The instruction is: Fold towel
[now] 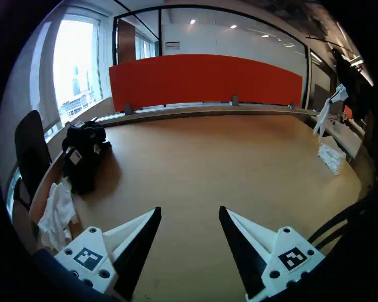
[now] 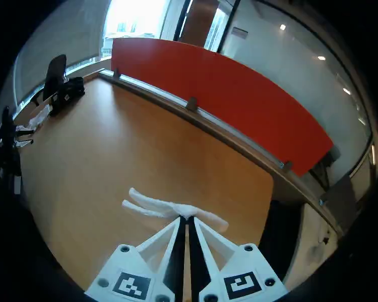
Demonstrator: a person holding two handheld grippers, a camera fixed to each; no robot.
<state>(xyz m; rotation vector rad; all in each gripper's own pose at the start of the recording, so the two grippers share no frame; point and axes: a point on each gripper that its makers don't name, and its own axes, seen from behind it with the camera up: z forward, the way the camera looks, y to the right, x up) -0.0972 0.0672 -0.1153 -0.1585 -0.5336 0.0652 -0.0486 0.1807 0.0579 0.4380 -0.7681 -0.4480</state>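
K: Fingers on the left gripper (image 1: 189,208) are spread wide with nothing between them. It hovers over bare tabletop (image 1: 214,151), on the near side of the red partition (image 1: 209,78).
M: What's around it?
K: Toward the partition's left end there's a black chair (image 1: 30,148), then a black bag (image 1: 83,151). Crumpled white cloths (image 1: 58,214) lie farther from the partition than the bag. Toward its right end, a stack of folded white cloths (image 1: 332,157) sits at the tabletop edge.
M: Right gripper (image 2: 187,219)?
K: Fingers pressed nearly together, pinching the towel (image 2: 153,204) at their tips. The towel is bunched into a thin rope, near side of the partition and well apart from it. Two tails run left of the tips, a short lump runs right. Can't tell if it rests on the tabletop or is lifted.
M: Handling?
K: My read: light, limp, no stiffness. It will sag and twist but shouldn't slip from a pinch. A mid-bunch grip is poor for folding. Better to spread it flat, then take two corners of one edge, one per gripper, pinching the hem only.
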